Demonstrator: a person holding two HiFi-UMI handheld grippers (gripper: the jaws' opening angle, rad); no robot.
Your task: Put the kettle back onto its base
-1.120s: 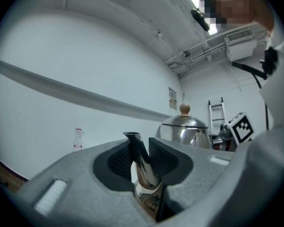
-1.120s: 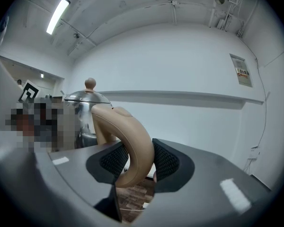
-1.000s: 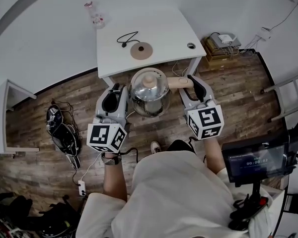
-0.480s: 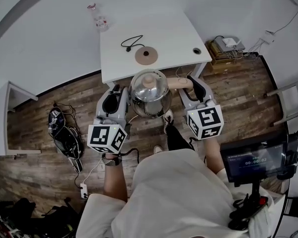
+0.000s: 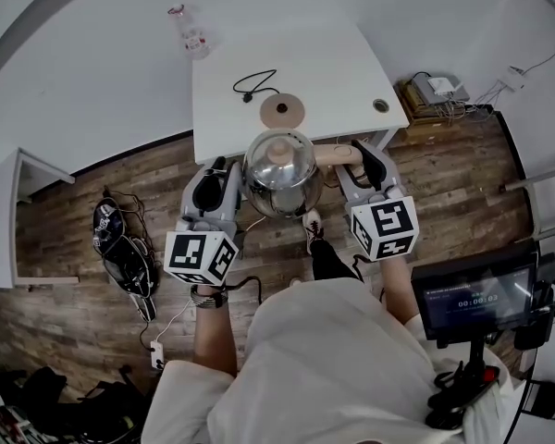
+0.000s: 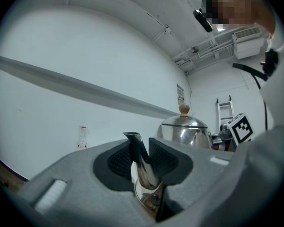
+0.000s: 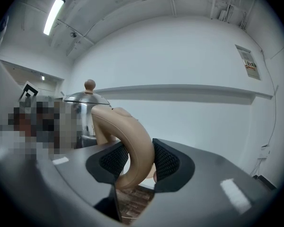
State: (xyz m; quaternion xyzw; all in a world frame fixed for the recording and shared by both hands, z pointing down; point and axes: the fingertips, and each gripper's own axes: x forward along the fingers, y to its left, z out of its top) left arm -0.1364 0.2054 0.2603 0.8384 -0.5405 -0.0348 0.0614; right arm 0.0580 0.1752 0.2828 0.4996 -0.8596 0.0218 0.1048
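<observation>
Steel kettle (image 5: 279,172) hangs in the middle of the frame, at the near edge of the table (image 5: 351,63), apart from the round base (image 5: 281,111) lying just above it. Left gripper (image 6: 142,160) is clamped on the spout (image 6: 136,148). Right gripper (image 7: 139,161) is clamped on the tan handle (image 7: 125,131).
</observation>
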